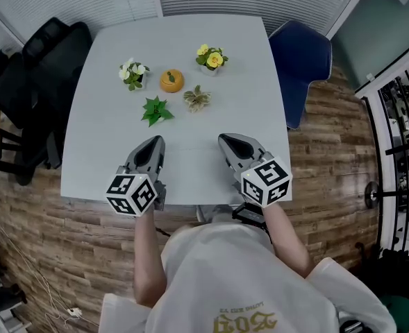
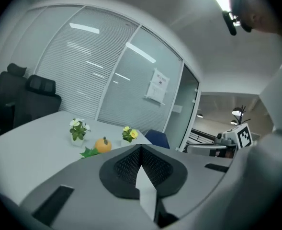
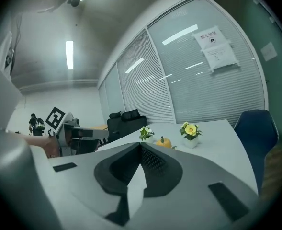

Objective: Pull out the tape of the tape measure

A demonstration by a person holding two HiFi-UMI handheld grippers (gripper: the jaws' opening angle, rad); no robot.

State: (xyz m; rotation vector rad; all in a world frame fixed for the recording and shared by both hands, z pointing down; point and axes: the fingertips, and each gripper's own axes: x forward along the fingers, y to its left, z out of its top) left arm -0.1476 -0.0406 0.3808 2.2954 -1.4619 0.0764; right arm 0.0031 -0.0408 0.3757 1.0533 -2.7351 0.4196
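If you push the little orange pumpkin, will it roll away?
The pumpkin looks round but squat, so it would probably wobble or slide rather than roll far. It is no bigger than the flower pot beside it, so it is likely light. The table looks smooth, so a push may make it skid.

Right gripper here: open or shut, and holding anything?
Shut and empty. In the right gripper view, the right gripper has its jaws pressed together at the tips, with nothing between them.
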